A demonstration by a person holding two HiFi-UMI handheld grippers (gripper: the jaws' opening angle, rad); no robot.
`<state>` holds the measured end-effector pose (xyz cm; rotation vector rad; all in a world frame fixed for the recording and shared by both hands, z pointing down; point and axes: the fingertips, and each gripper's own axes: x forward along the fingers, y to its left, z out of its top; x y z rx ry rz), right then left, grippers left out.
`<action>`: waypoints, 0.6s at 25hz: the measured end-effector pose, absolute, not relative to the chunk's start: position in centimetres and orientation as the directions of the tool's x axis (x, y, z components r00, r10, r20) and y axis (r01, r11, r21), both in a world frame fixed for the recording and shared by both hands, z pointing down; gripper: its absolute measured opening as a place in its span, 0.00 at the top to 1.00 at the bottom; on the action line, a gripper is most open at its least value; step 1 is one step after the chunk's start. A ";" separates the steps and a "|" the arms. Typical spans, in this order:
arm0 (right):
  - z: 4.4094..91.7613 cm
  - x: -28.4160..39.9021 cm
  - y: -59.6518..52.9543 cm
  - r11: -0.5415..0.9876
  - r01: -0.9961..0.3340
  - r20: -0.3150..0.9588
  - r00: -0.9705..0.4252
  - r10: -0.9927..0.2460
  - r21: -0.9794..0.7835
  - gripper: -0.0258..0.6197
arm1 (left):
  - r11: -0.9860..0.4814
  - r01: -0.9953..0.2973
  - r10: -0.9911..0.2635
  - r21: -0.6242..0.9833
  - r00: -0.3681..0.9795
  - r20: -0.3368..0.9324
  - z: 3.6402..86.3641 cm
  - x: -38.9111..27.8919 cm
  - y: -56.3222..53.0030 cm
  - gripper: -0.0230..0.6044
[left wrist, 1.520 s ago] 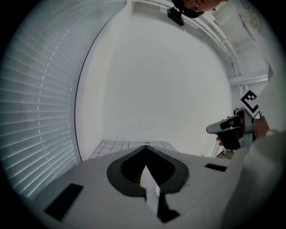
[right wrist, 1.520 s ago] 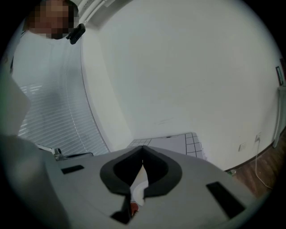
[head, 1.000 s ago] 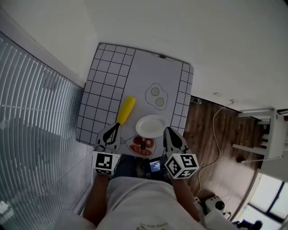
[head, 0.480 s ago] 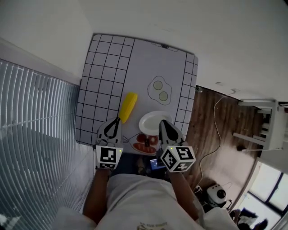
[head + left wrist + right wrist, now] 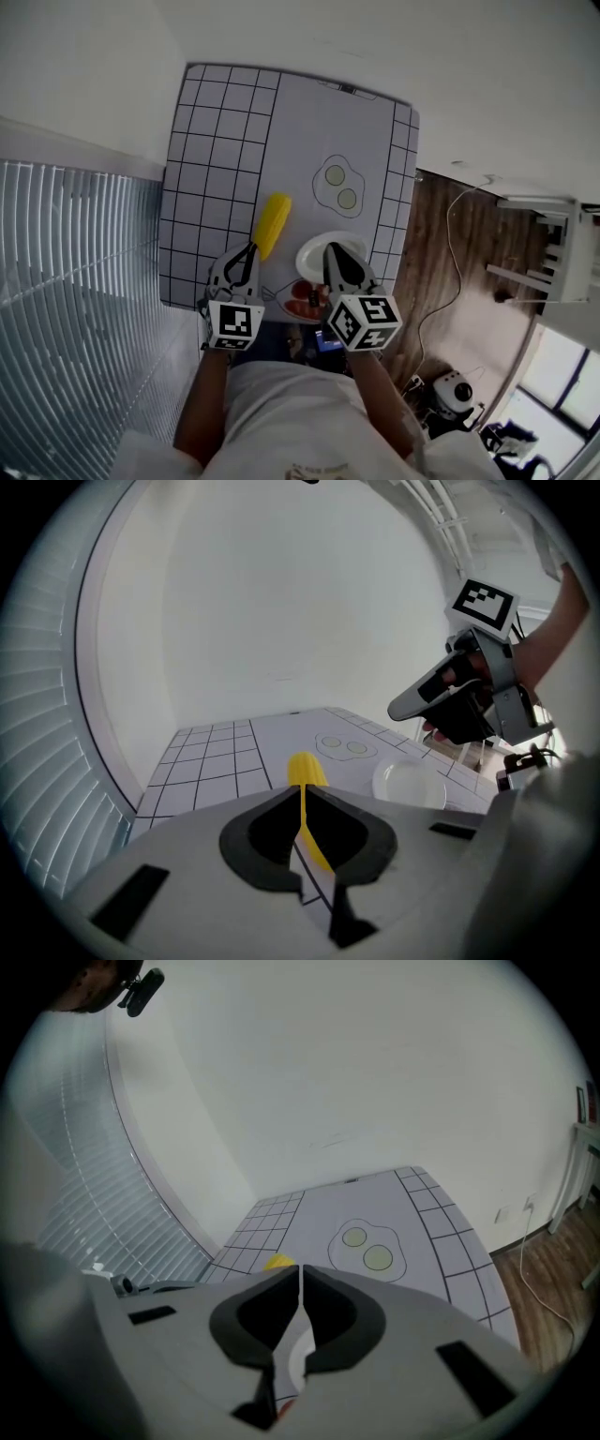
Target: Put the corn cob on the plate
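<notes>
The yellow corn cob [image 5: 273,223] lies on the white table mat [image 5: 300,131], left of the small white plate [image 5: 314,253]. My left gripper [image 5: 250,247] is shut and empty, its tips just short of the cob's near end. In the left gripper view the corn cob [image 5: 307,770] shows straight ahead past the closed jaws, with the plate [image 5: 410,783] to its right. My right gripper [image 5: 330,249] is shut and empty too. It hangs over the plate and covers part of it. From the right gripper view only a bit of the cob [image 5: 277,1262] shows.
A drawn fried-egg shape [image 5: 339,185] lies beyond the plate. A dish with red food [image 5: 298,302] sits at the table's near edge between my grippers. Black grid squares [image 5: 211,141] border the mat. Window blinds stand at the left, wooden floor [image 5: 441,272] at the right.
Both grippers have sunk toward the table and moved forward: the left one close to the cob's near end, the right one over the plate. Both stayed shut.
</notes>
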<state>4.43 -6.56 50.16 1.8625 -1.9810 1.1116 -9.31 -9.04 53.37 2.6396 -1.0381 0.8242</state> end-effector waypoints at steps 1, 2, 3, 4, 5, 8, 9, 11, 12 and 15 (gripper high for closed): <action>50.3 4.2 -6.8 -0.080 -0.922 0.614 -0.185 -0.767 -0.378 0.95 | -0.742 -0.670 -0.564 -0.026 0.603 0.564 53.6 -9.3 -9.0 0.95; 50.5 4.0 -7.1 -0.079 -0.922 0.617 -0.189 -0.764 -0.379 0.95 | -0.746 -0.666 -0.557 -0.021 0.606 0.568 53.8 -9.3 -9.0 0.95; 50.6 3.7 -7.3 -0.077 -0.921 0.619 -0.193 -0.761 -0.381 0.95 | -0.749 -0.662 -0.549 -0.014 0.610 0.571 54.0 -9.2 -9.0 0.95; 50.8 3.4 -7.6 -0.074 -0.920 0.621 -0.198 -0.758 -0.384 0.94 | -0.753 -0.658 -0.542 -0.006 0.615 0.573 54.3 -9.2 -8.9 0.95; 51.0 3.1 -7.9 -0.072 -0.919 0.623 -0.205 -0.755 -0.389 0.93 | -0.756 -0.654 -0.536 0.001 0.621 0.572 54.5 -9.1 -8.9 0.95; 51.5 2.1 -8.9 -0.064 -0.911 0.630 -0.230 -0.742 -0.408 0.89 | -0.768 -0.640 -0.513 0.025 0.639 0.573 55.0 -9.0 -9.0 0.85; 51.7 1.8 -9.1 -0.062 -0.908 0.632 -0.239 -0.737 -0.415 0.85 | -0.771 -0.635 -0.505 0.033 0.643 0.575 55.1 -8.9 -9.0 0.81; 52.0 1.1 -9.6 -0.059 -0.900 0.637 -0.258 -0.727 -0.431 0.81 | -0.781 -0.623 -0.485 0.048 0.652 0.582 55.4 -8.7 -8.9 0.77; 52.2 0.9 -9.8 -0.059 -0.896 0.639 -0.266 -0.721 -0.440 0.80 | -0.788 -0.614 -0.473 0.055 0.659 0.585 55.6 -8.5 -8.8 0.75; 52.9 0.0 -10.4 -0.060 -0.891 0.654 -0.284 -0.701 -0.451 0.72 | -0.809 -0.584 -0.430 0.074 0.672 0.603 56.5 -8.1 -8.6 0.66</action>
